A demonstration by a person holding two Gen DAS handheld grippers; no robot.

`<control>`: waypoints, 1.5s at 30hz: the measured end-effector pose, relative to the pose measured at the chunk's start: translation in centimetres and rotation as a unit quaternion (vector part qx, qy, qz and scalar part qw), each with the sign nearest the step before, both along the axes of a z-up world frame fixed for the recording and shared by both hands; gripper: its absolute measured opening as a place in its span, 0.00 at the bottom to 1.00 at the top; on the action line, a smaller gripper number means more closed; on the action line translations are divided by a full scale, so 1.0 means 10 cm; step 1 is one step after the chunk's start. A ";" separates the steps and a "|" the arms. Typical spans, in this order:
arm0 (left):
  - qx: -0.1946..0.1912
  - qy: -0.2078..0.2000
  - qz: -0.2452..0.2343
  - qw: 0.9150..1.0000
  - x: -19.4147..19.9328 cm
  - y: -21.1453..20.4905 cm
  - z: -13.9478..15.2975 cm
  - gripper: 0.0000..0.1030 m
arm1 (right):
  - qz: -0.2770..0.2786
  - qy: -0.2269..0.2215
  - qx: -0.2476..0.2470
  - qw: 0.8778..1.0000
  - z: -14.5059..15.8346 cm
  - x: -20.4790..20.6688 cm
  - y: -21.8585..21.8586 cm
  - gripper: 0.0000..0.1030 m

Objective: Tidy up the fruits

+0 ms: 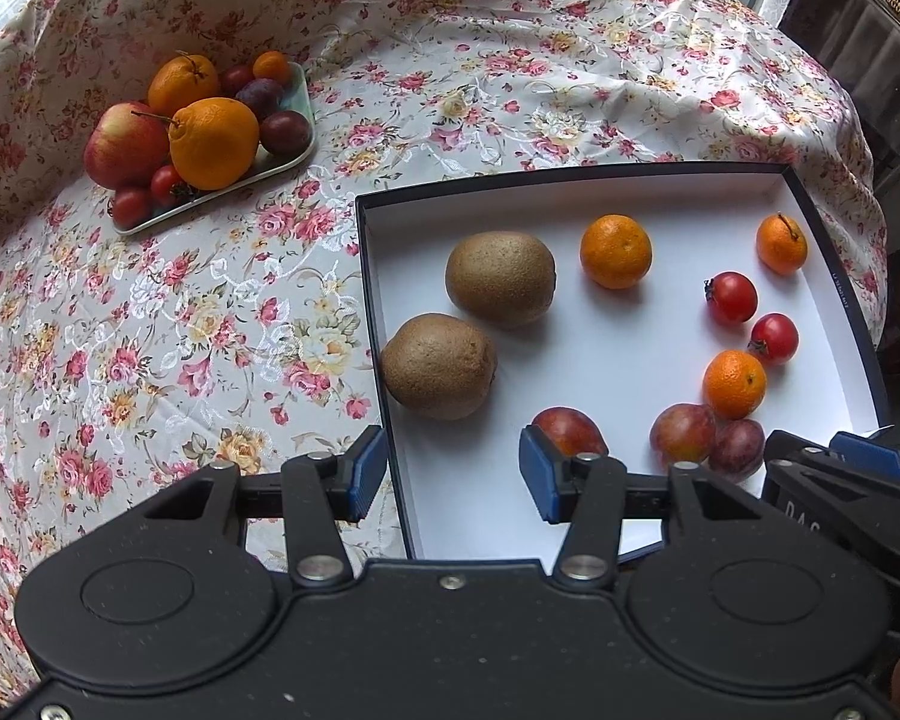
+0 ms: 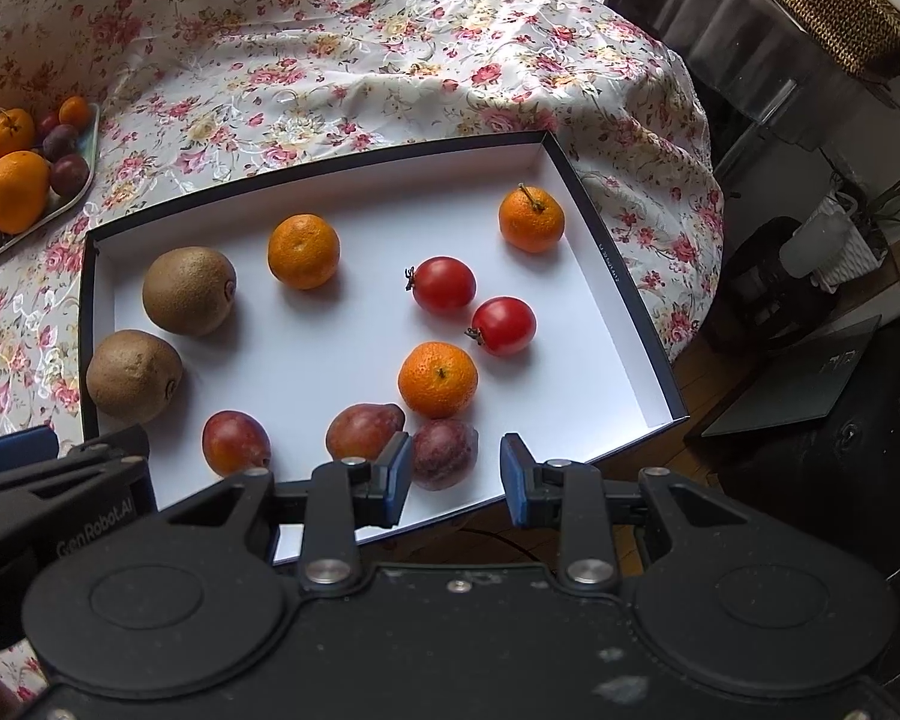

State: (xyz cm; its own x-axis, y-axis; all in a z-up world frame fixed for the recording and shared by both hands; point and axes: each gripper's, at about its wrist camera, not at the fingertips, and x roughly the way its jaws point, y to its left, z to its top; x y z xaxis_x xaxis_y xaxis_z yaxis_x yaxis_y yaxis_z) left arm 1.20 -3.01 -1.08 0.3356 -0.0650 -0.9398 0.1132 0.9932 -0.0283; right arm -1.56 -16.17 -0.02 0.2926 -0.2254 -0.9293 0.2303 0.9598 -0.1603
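Left gripper (image 1: pixel 453 471), right gripper (image 2: pixel 456 476): jaws apart, empty. 3 plums (image 2: pixel 444 453) in box (image 2: pixel 618 300): soft, bruise-prone; pinch gently across middle.

The white box (image 2: pixel 618 324) has a big bare patch in its middle, between the two kiwis (image 2: pixel 189 291) on the left and the two tomatoes (image 2: pixel 444 286) on the right. The far part of the box floor is bare too. Three plums (image 2: pixel 363 433) and a mandarin (image 2: pixel 438 380) crowd the near edge. On the table's flowery cloth (image 1: pixel 180 330), the room left of the box is free, up to the full fruit tray (image 1: pixel 294 165) far left.
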 end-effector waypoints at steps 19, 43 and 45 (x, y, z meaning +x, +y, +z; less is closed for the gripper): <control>0.004 0.002 -0.001 1.000 0.00 -0.01 -0.01 0.55 | 0.001 0.008 0.002 1.000 -0.02 0.00 0.00 0.31; 0.006 0.032 -0.003 0.999 -0.01 -0.04 -0.10 0.55 | 0.000 0.042 0.004 0.999 -0.14 0.01 -0.01 0.31; 0.006 0.032 -0.001 0.999 -0.01 -0.03 -0.10 0.55 | 0.002 0.042 0.003 0.999 -0.14 0.01 0.00 0.31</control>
